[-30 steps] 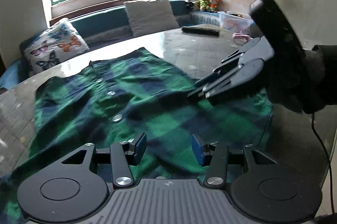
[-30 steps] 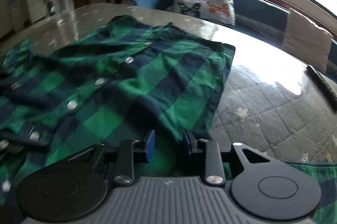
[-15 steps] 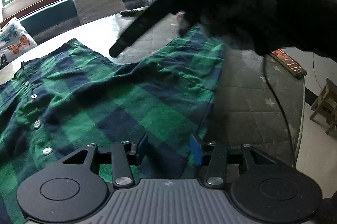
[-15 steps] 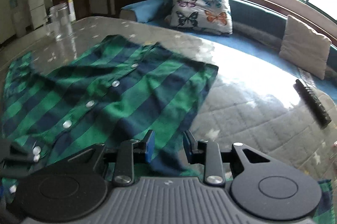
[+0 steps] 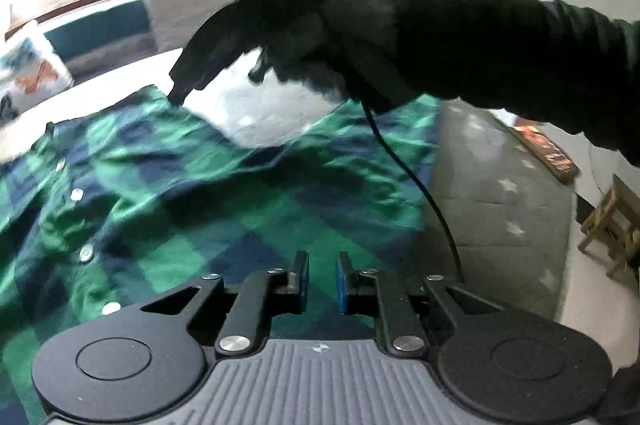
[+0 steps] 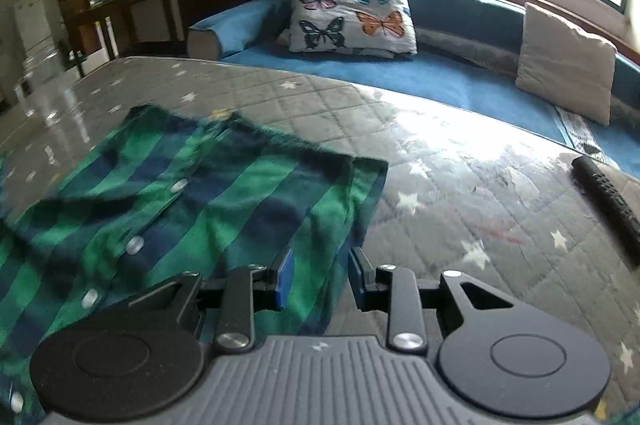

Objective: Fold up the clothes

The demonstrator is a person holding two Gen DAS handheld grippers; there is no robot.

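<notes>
A green and navy plaid shirt [image 5: 200,205] with white buttons lies spread on the quilted table [image 5: 480,193]. My left gripper [image 5: 322,281] hangs low over the shirt's near part. Its jaws are closing, the blue pads stand a narrow gap apart, and cloth shows through that gap, not pinched. My right gripper [image 6: 320,277] is open over the shirt's [image 6: 240,193] right side edge, which runs under the gap without being clamped. In the left wrist view the right gripper [image 5: 178,93], held by a gloved hand in a dark sleeve, reaches to the shirt's far corner.
A black remote [image 6: 604,201] lies at the table's right. A second, reddish remote [image 5: 548,153] lies near the table edge, with a wooden stool [image 5: 612,225] beyond. The right gripper's cable [image 5: 420,185] hangs across the shirt. A blue sofa with a butterfly pillow [image 6: 352,13] lies behind.
The left jaws have narrowed a good deal. The right gripper has travelled along the shirt toward its far corner, and its hand and sleeve now cross the top of the left wrist view.
</notes>
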